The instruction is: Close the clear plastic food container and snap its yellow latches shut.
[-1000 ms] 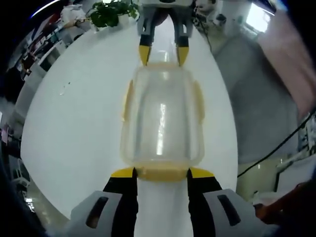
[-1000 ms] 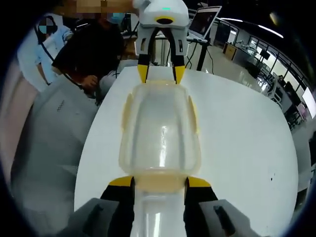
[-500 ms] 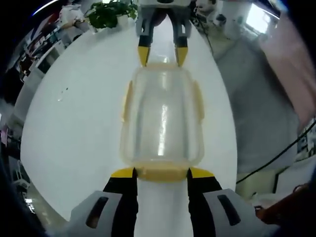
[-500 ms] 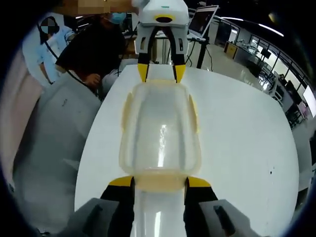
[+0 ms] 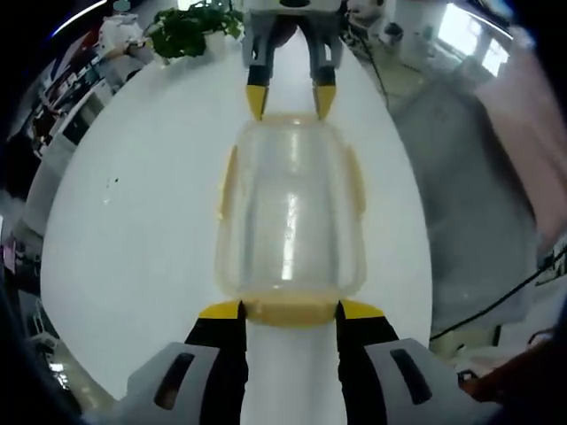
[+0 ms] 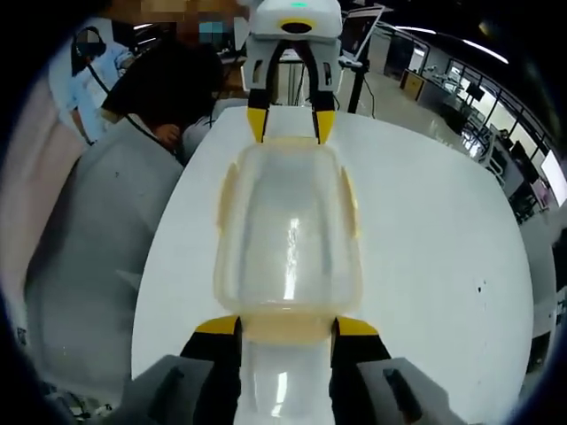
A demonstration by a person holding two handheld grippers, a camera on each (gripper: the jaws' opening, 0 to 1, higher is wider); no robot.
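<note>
In the left gripper view the left gripper has its two yellow-tipped jaws spread apart, one at each corner of the near end latch of the clear plastic food container; they bracket the latch rather than pinch it, so the claw reads as released, though whether the tips actually touch the yellow plastic cannot be told. The container lies straight ahead of these jaws, its long axis running directly away from them across the white table, lid on top. At its far end the right gripper faces back, its jaws likewise spread across the opposite end latch. The right gripper view mirrors this: the right gripper stands open at its own near latch, with the left gripper at the far end. Each claw is therefore nearest to one end latch, while the two side latches lie midway, to either side of the axis; they appear to flare outward, probably unsnapped. Nothing on the table blocks either claw. Beyond the table, a potted plant sits past the right gripper, and seated people show behind the left one.
</note>
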